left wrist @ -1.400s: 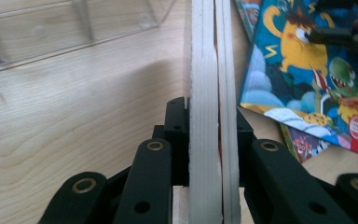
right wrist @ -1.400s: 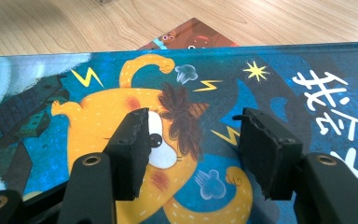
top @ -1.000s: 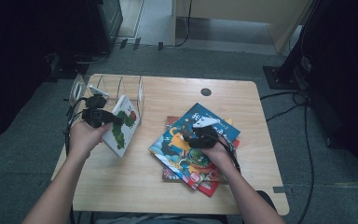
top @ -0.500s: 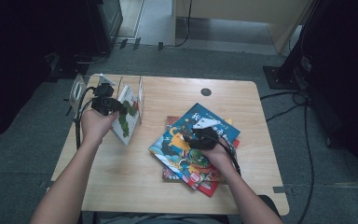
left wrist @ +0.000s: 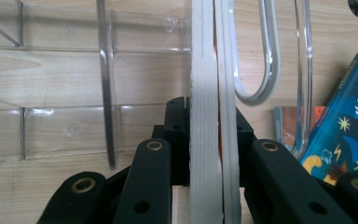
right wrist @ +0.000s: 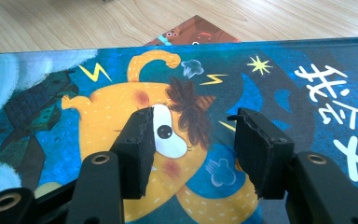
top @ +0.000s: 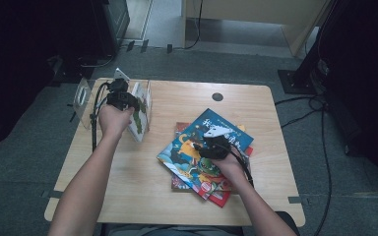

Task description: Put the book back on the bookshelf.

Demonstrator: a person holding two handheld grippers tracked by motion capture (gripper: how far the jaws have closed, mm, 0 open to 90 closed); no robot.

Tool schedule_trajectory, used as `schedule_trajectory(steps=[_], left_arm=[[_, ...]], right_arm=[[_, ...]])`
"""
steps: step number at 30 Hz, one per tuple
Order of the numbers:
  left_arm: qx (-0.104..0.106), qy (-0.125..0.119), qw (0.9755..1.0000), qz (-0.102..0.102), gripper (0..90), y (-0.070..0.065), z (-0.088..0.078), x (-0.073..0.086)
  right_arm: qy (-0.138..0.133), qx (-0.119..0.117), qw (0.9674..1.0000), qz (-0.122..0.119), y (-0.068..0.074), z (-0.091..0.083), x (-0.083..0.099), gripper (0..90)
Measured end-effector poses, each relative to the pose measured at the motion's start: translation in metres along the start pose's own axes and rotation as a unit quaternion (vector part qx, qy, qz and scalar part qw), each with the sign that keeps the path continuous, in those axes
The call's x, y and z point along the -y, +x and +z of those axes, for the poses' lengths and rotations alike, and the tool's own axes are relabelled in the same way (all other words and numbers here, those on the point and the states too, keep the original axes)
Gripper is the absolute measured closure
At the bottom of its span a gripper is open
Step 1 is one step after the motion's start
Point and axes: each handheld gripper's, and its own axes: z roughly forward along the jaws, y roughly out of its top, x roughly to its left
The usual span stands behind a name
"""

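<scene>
L claw (left wrist: 205,154) clamps upright white book (left wrist: 204,93) w/ clear rack (left wrist: 107,84) behind.

Top book (right wrist: 261,84) blue w/ orange figure; held book (left wrist: 207,116) edge white, prob. green cover.

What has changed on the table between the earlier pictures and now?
The left gripper, shut on a thin book, carried it away from the person to the clear rack and stood it nearly upright there. The right gripper kept its place over the blue book on the pile; its jaws have closed a little, gripping nothing.
</scene>
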Motion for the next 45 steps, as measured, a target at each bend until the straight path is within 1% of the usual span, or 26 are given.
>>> schedule_trajectory(steps=[3, 7, 11, 14, 15, 19, 20, 24, 26, 29, 32, 36, 39, 45], left_arm=[[-0.008, 0.002, 1.0000, 0.004, 76.9, -0.004, 0.003, -0.004], [-0.011, 0.005, 0.9999, -0.003, 76.9, -0.004, 0.007, -0.008], [-0.018, 0.010, 0.9998, 0.001, 76.8, -0.006, 0.011, -0.012], [-0.021, 0.012, 0.9997, -0.001, 76.5, -0.008, 0.013, -0.016], [-0.022, 0.013, 0.9997, 0.001, 76.4, -0.008, 0.013, -0.017], [-0.023, 0.018, 0.9996, 0.005, 75.5, -0.011, 0.014, -0.021], [-0.026, 0.023, 0.9994, 0.008, 75.3, -0.011, 0.015, -0.022], [-0.031, 0.027, 0.9991, 0.013, 74.9, -0.011, 0.015, -0.022], [-0.028, 0.023, 0.9992, 0.013, 75.0, -0.012, 0.013, -0.023], [-0.026, 0.026, 0.9991, 0.019, 74.5, -0.014, 0.011, -0.024], [-0.019, 0.020, 0.9994, 0.023, 72.9, -0.015, 0.007, -0.024], [-0.009, 0.007, 0.9995, 0.028, 70.5, -0.014, -0.007, -0.026], [-0.005, 0.002, 0.9992, 0.039, 68.7, -0.015, -0.018, -0.025], [0.003, -0.007, 0.9983, 0.058, 65.1, -0.016, -0.034, -0.017]], right_arm=[[-0.001, 0.000, 1.0000, -0.001, 0.000, 0.000, 0.001, 47.9], [0.000, -0.001, 1.0000, 0.002, 0.001, -0.002, 0.002, 47.9], [-0.001, -0.001, 1.0000, 0.001, 0.002, -0.004, 0.003, 47.9], [-0.007, -0.005, 1.0000, -0.002, 0.001, -0.006, 0.007, 47.5], [-0.014, -0.006, 0.9999, -0.001, 0.001, -0.006, 0.009, 47.3], [-0.022, -0.007, 0.9997, 0.000, 0.001, -0.008, 0.013, 46.9], [-0.023, -0.006, 0.9997, 0.000, 0.001, -0.009, 0.014, 46.7], [-0.026, -0.006, 0.9997, -0.001, 0.001, -0.011, 0.016, 46.1], [-0.026, -0.007, 0.9996, -0.001, 0.001, -0.011, 0.016, 46.0], [-0.026, -0.007, 0.9996, 0.000, 0.001, -0.011, 0.017, 46.0], [-0.027, -0.008, 0.9996, 0.000, 0.001, -0.011, 0.017, 46.0], [-0.028, -0.009, 0.9996, -0.001, 0.000, -0.011, 0.017, 45.9], [-0.028, -0.010, 0.9995, -0.001, 0.000, -0.011, 0.017, 45.8], [-0.029, -0.011, 0.9995, -0.001, 0.000, -0.011, 0.017, 45.5]])
